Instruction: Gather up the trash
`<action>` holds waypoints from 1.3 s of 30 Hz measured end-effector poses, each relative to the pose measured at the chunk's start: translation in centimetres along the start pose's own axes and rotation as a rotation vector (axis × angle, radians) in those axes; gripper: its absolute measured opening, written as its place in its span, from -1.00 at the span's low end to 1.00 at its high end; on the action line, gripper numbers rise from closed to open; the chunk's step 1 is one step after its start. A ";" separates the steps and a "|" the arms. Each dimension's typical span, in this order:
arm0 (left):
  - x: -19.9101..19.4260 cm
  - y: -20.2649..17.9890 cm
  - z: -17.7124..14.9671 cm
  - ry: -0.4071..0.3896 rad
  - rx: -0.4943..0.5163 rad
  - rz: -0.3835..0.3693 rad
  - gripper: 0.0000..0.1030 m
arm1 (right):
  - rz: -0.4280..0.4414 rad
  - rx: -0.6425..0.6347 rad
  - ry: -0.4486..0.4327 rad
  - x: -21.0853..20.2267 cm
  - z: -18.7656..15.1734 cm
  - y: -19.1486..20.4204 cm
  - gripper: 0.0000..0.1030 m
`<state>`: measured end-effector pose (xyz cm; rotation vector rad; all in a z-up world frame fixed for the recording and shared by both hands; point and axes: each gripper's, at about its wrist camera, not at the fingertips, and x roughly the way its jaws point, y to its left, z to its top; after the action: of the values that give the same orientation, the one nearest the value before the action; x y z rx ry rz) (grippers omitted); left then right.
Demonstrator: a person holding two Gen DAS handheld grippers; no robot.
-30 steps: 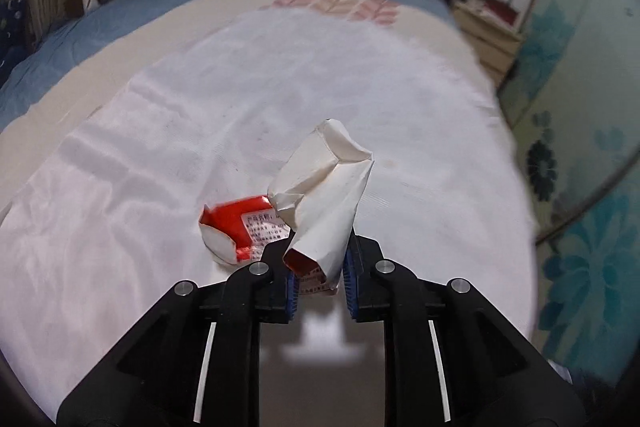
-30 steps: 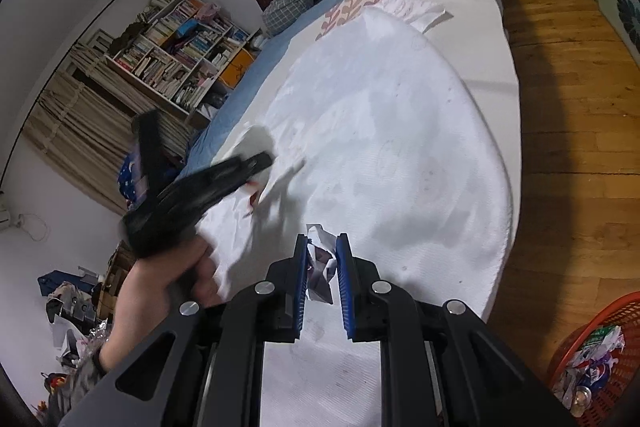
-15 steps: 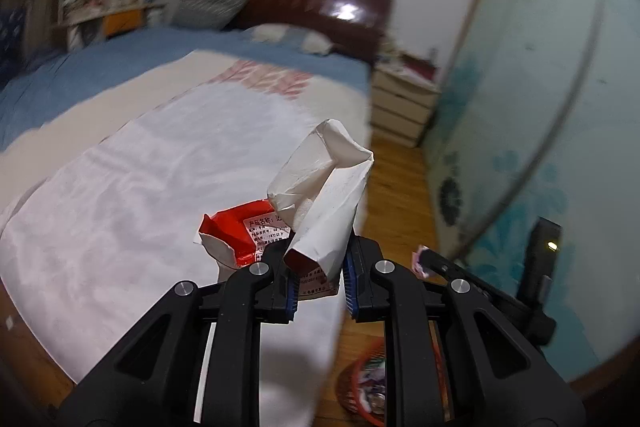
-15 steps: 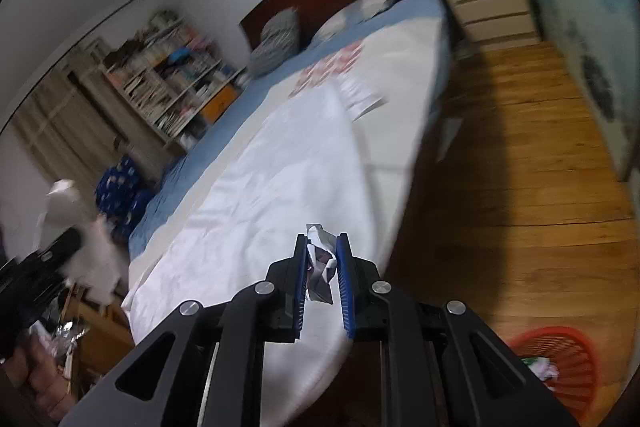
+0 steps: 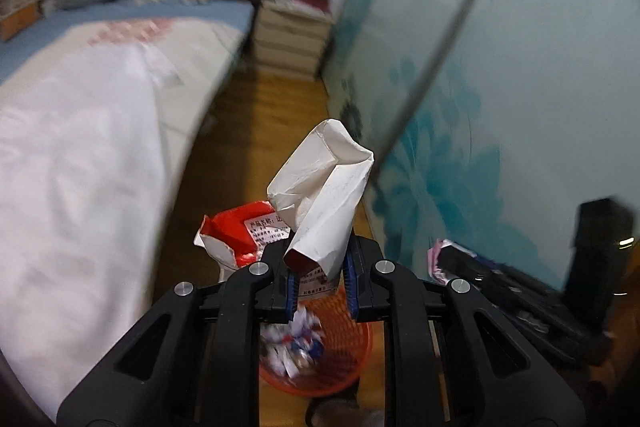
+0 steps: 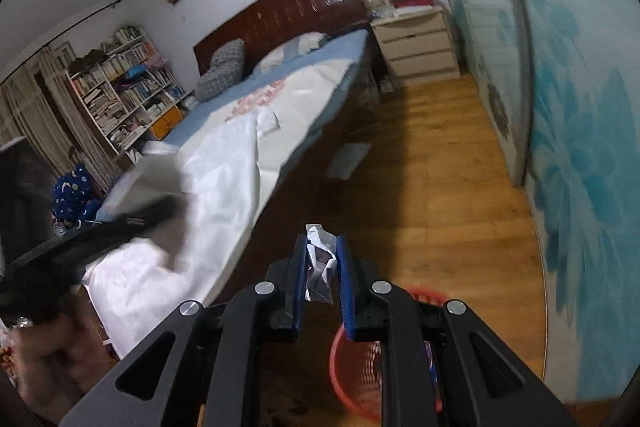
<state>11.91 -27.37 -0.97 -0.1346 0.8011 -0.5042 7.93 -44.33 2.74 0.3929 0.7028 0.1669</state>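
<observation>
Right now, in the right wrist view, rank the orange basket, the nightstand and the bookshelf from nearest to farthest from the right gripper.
1. Orange basket: on the floor just below the right gripper.
2. Bookshelf: far left, beyond the bed.
3. Nightstand: far end, beside the headboard.
The last two are close to call.

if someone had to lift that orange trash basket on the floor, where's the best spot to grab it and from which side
Probably the top rim of the orange basket, pinched from above with one finger inside and one outside. The mouth faces up and the wall is thin mesh, so the rim looks like the only narrow edge. Take the side toward the wardrobe, away from the bed.
</observation>
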 end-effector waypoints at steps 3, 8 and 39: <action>4.8 -0.2 -2.8 0.136 -0.016 -0.044 -0.66 | -0.047 -0.004 0.064 0.8 -1.0 -0.9 -0.68; 9.9 0.8 -5.9 0.290 -0.005 -0.002 -0.66 | -0.105 0.010 0.153 3.0 -1.9 -1.7 -0.68; -0.7 3.2 -3.2 0.041 -0.018 0.169 0.62 | -0.157 0.059 0.004 5.0 -1.0 1.7 0.63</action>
<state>10.41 -23.95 -3.73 -0.0730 0.8489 -0.3413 10.94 -41.07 -0.24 0.3921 0.7403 -0.0017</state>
